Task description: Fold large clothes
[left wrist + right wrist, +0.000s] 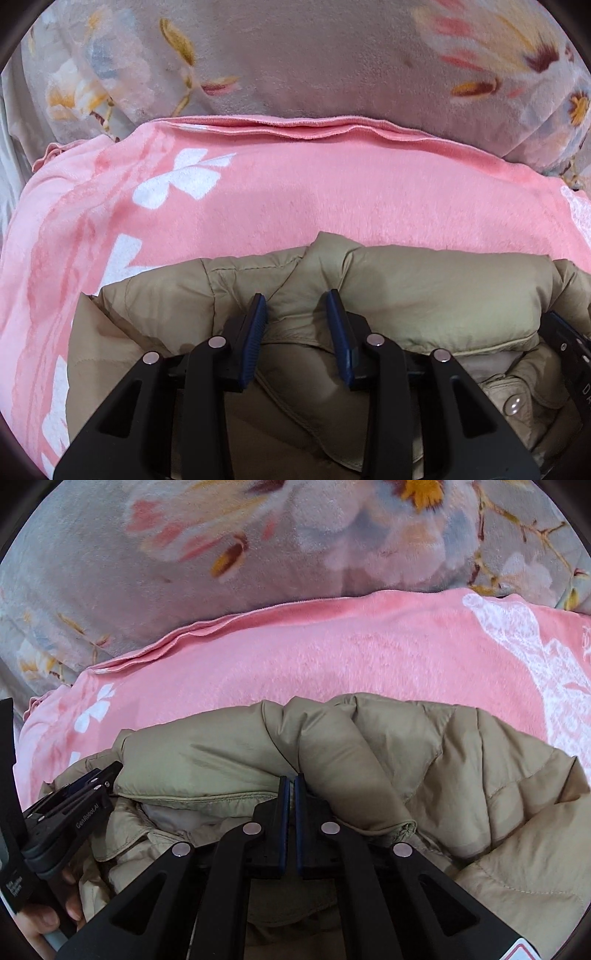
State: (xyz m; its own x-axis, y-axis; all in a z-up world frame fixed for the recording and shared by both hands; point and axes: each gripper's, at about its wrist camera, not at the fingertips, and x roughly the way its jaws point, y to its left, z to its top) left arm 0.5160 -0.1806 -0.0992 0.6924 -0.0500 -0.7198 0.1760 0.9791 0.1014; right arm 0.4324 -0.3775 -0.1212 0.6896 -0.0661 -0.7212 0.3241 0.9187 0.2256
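A pink blanket (295, 192) with white flower prints lies spread under everything, and behind it a grey floral blanket (295, 55) is bunched up along the far edge. A tan puffer jacket (424, 295) sits crumpled on the pink blanket, nearest the cameras, its padded folds piled in front of both tools. A snap button (514, 405) shows on the jacket's lower right in the left wrist view.

The left tool (297, 306) hovers low over the jacket with its blue-padded fingers (258, 314) spread apart, released, a ridge of fabric rising between and beyond them. In the right wrist view it enters from the left edge (92, 779), with the person's fingers (48, 919) wrapped round its handle.

The right tool (291, 786) points forward into the jacket (207, 764), its fingers nearly closed, leaving only a thin slit; whether any cloth is pinched there I cannot tell. A rolled sleeve (351, 771) lies just right of it, touching the right finger.
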